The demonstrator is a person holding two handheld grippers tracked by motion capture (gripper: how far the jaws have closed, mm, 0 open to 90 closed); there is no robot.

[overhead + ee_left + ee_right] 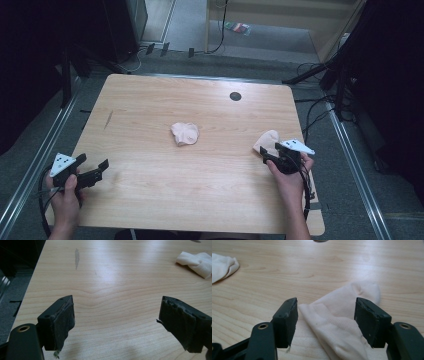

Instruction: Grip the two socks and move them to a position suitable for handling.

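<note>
A pale pink sock [266, 140] lies flat near the table's right edge. My right gripper [270, 150] stands at its near end. In the right gripper view the sock [337, 315] runs between the jaws, and the right gripper [327, 301] is open, its pads not pressing the fabric. A second, bunched pale sock [184, 133] rests at the table's middle, also seen as a sock [222, 266] far left and a sock [197, 261] at upper right. My left gripper [94, 162] sits at the near left corner; the left gripper [116, 300] is open over bare wood.
The light wooden table [200, 185] has a dark round cable hole [235, 96] near its far side and a dark streak [108, 119] at the left. Cables and dark stands lie on the floor beyond the right and far edges.
</note>
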